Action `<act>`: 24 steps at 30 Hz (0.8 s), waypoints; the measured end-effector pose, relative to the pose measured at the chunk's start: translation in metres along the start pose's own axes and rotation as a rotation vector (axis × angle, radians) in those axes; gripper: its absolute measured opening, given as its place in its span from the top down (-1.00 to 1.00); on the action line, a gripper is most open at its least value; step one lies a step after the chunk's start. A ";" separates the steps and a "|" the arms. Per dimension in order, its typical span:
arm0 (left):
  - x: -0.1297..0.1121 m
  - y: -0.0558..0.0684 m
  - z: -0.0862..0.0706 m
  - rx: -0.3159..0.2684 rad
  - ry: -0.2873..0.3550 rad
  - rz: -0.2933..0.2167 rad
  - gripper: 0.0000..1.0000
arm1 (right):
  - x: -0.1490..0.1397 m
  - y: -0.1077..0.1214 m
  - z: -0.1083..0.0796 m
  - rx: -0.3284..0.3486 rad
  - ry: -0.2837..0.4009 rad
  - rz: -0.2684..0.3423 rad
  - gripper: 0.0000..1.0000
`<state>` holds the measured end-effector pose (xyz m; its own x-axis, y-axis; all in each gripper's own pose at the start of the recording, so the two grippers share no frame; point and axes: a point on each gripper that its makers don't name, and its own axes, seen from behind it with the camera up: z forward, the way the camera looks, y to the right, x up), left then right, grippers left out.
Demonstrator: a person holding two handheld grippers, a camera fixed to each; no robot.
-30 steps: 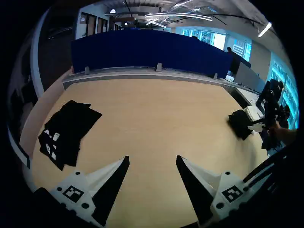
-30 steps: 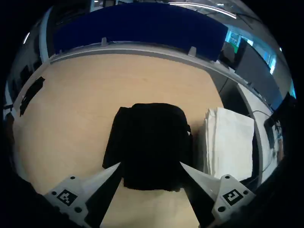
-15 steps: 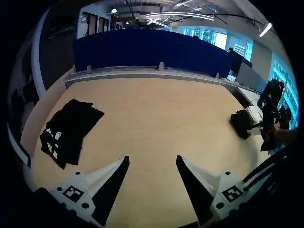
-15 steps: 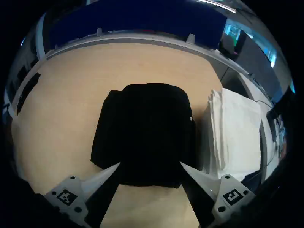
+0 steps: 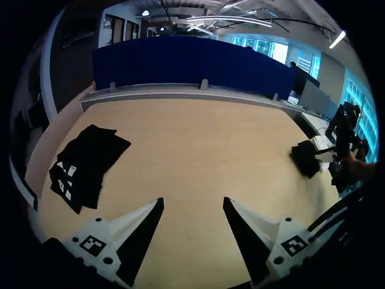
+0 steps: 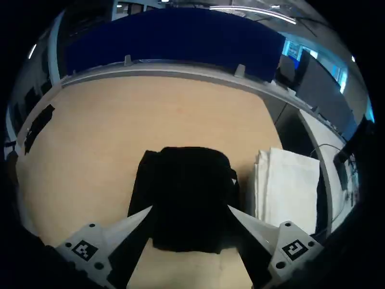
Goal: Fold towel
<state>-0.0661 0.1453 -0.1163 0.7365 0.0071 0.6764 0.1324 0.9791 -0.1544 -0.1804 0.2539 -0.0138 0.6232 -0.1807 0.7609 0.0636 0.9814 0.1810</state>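
A folded black towel (image 6: 190, 192) lies flat on the light wooden table (image 6: 144, 111), right in front of my right gripper (image 6: 191, 207). Its fingers stand wide apart on either side of the towel's near edge, open and pressing on nothing. In the left gripper view the same folded towel (image 5: 304, 158) sits at the table's far right, with the right gripper (image 5: 337, 144) and the hand (image 5: 360, 169) holding it just beyond. A loose, rumpled black towel (image 5: 86, 164) with white tags lies at the left. My left gripper (image 5: 192, 198) hovers open over bare table.
A stack of folded white towels (image 6: 287, 188) lies just right of the black one, near the table's right edge. A blue divider (image 5: 192, 62) with a grey rail runs along the back. The rumpled black towel (image 6: 38, 123) shows as a dark strip far left.
The right gripper dipped closer to the folded black towel half a second ago and has now drawn back from it. The left gripper has barely moved.
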 end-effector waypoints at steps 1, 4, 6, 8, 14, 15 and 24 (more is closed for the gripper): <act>0.000 0.000 0.000 0.000 0.000 0.000 -0.82 | 0.005 0.000 0.002 0.002 0.005 0.002 -1.00; 0.000 0.001 0.000 0.003 -0.001 0.002 -0.82 | 0.017 0.000 0.008 0.009 0.015 0.005 -1.00; -0.001 0.001 -0.001 0.005 -0.001 0.003 -0.82 | 0.023 -0.002 0.013 0.014 0.018 0.003 -1.00; -0.001 0.000 -0.002 0.009 -0.002 0.002 -0.82 | 0.029 -0.004 0.018 0.020 0.019 0.000 -1.00; -0.001 -0.007 -0.004 0.026 -0.002 -0.008 -0.82 | 0.032 -0.002 0.036 0.020 -0.006 -0.007 -1.00; -0.001 -0.008 -0.004 0.028 -0.002 -0.010 -0.83 | 0.031 -0.001 0.039 0.019 -0.011 -0.003 -1.00; -0.005 -0.016 -0.005 0.048 -0.007 -0.019 -0.82 | 0.021 0.002 0.061 0.023 -0.057 0.042 -1.00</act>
<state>-0.0686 0.1282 -0.1205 0.7295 -0.0103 0.6840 0.1145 0.9876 -0.1072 -0.2148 0.2482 0.0408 0.5791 -0.1436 0.8025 0.0203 0.9866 0.1619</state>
